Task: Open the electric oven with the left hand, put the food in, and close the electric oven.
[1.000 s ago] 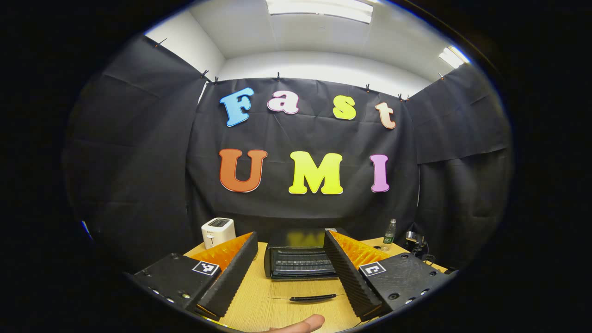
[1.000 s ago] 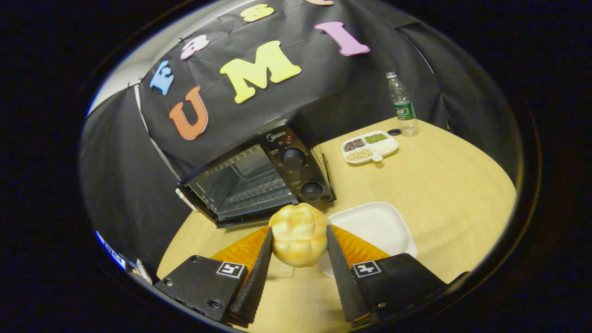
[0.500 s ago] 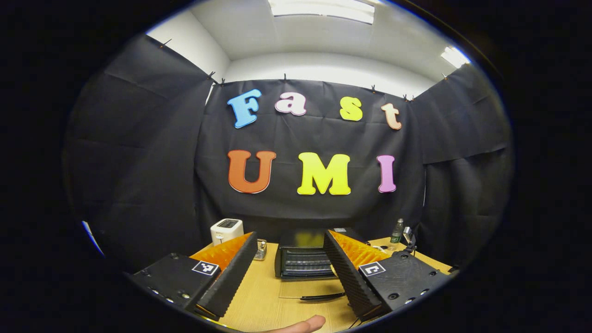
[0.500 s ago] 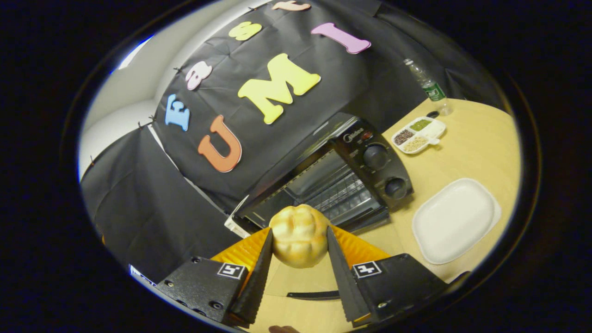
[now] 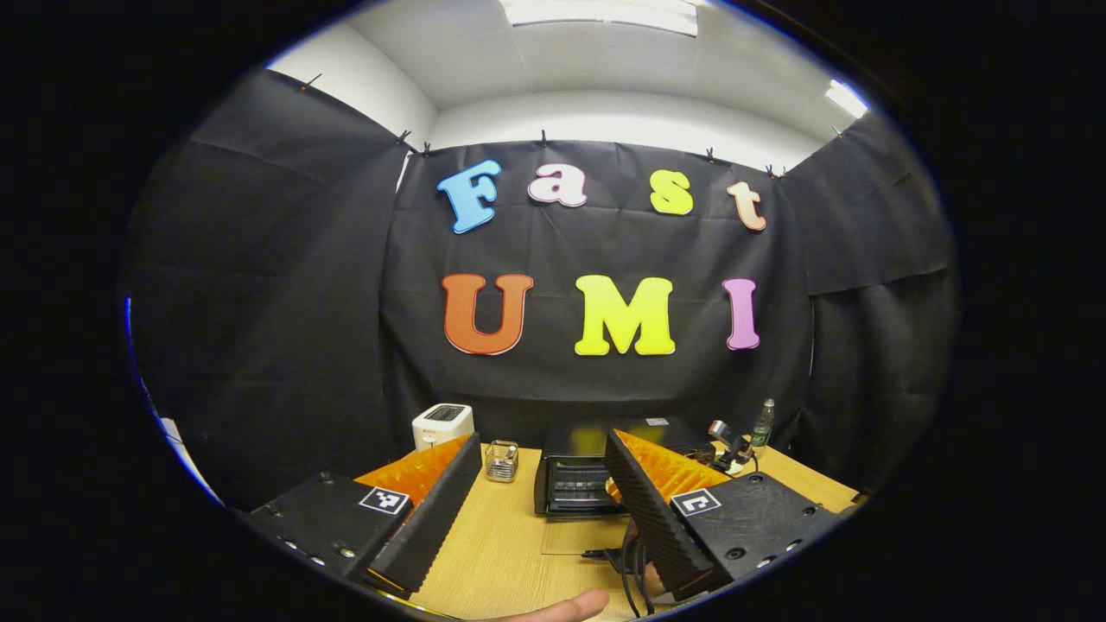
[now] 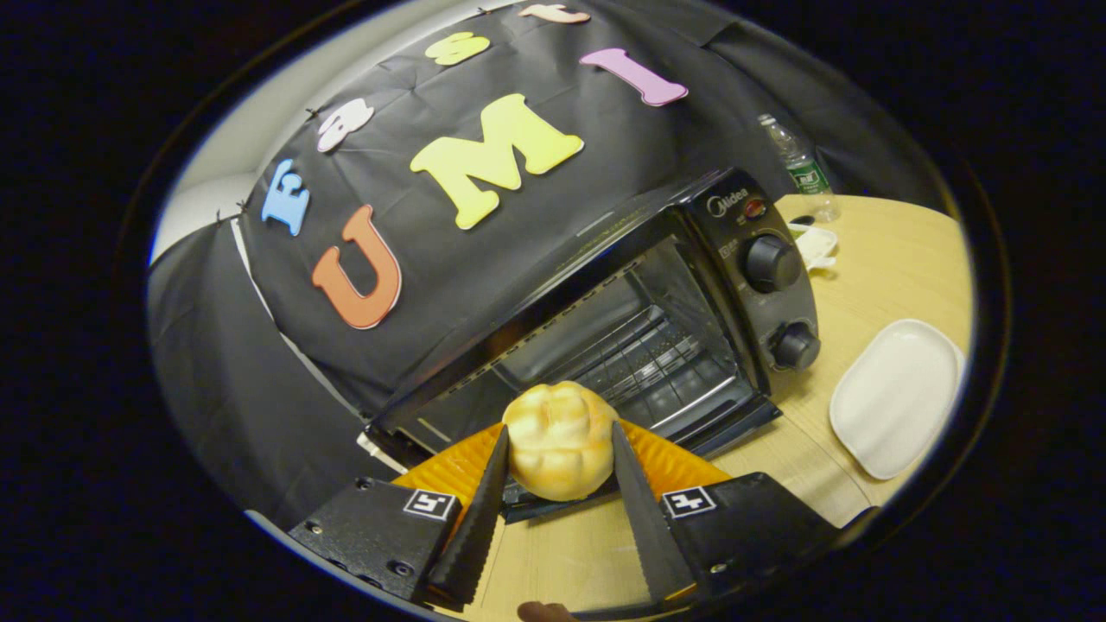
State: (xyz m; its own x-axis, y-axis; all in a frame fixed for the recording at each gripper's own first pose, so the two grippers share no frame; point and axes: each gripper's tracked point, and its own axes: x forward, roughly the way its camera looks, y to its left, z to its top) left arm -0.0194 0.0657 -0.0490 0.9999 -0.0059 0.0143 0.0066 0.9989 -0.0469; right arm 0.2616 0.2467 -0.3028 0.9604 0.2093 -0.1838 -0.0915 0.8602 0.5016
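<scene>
Oven open, bun going in
Your right gripper is clamping the bun before the oven; left gripper fingers apart; loading, closing remain.

Black cloth hangs on three sides of the booth (clipped along its top edge), above a light wooden surface. Behind it rise white walls and a ceiling with bright light panels.

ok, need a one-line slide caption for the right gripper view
Right gripper shut on a bread roll, poised before the open electric oven; white plate on table.
</scene>
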